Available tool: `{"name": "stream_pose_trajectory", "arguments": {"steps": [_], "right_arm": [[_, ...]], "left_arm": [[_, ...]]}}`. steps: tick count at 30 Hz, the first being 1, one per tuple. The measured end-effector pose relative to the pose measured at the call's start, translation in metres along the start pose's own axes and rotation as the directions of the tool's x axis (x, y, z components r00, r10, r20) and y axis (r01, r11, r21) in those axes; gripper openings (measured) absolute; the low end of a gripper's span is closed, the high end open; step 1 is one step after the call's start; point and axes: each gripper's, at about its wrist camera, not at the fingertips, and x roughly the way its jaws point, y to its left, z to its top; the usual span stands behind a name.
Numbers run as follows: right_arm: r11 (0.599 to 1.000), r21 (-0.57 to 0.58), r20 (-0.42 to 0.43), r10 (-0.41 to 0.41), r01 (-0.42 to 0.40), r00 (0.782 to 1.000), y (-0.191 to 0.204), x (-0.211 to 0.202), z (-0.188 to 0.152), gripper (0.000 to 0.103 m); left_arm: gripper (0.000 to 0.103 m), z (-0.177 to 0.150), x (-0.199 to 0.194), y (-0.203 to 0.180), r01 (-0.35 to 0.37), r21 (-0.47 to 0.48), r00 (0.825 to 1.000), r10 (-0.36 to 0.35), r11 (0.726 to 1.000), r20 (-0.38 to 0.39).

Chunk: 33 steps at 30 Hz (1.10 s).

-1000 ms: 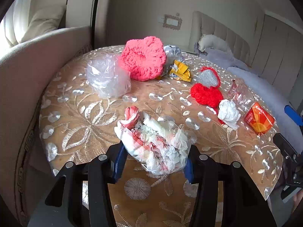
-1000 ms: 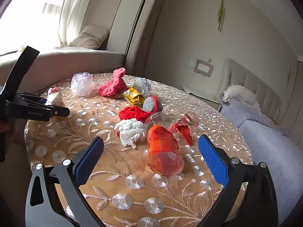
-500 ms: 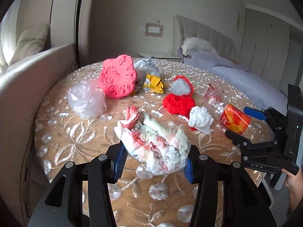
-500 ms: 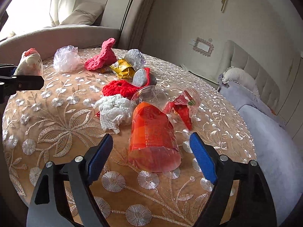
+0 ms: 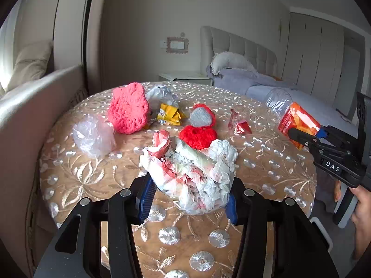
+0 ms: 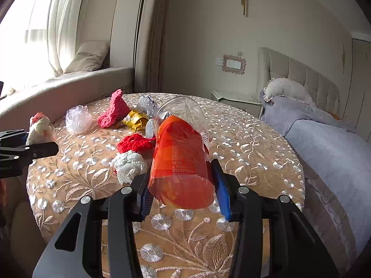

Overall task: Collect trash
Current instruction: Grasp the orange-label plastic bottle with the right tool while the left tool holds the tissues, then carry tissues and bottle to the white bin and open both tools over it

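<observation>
My left gripper (image 5: 189,197) is shut on a crumpled white-and-pink plastic bag (image 5: 190,173) and holds it above the near edge of the round table (image 5: 69,180). My right gripper (image 6: 183,195) is shut on a clear plastic bottle with an orange label (image 6: 180,159), lifted off the table; the bottle also shows in the left wrist view (image 5: 296,118). On the table lie a clear plastic bag (image 5: 92,136), a yellow wrapper (image 5: 169,115), a red wrapper (image 5: 240,127), a silvery plastic wad (image 5: 160,95) and a white crumpled wad (image 6: 128,165).
Crocheted pieces lie among the trash: a pink one (image 5: 128,111), a red heart (image 5: 198,135) and a grey-and-red heart (image 5: 201,117). A cushioned bench (image 6: 69,85) runs along the table's left. A bed (image 6: 336,143) stands at the right.
My right gripper has closed on the orange-labelled bottle and lifted it off the table. My left gripper still holds the crumpled bag and has swung its view to the right.
</observation>
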Motion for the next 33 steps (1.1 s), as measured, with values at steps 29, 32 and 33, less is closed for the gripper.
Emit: {"name": "stream_pose_trajectory", "arguments": {"steps": [29,32,33], "right_arm": [[0.926,0.121,0.027,-0.362,0.357,0.932,-0.085,-0.177,-0.103,0.048],[0.914,0.144,0.004,-0.385,0.381,0.923,-0.093,-0.186,-0.119,0.048],[0.91,0.151,-0.008,-0.389,0.386,0.921,-0.096,-0.187,-0.123,0.048]], "left_arm": [[0.05,-0.054,0.02,-0.238,0.526,0.218,0.85,-0.503,0.822,-0.157],[0.05,-0.062,0.024,-0.262,0.561,0.233,0.827,-0.533,0.794,-0.178],[0.05,-0.064,0.024,-0.268,0.569,0.24,0.822,-0.539,0.786,-0.185]]}}
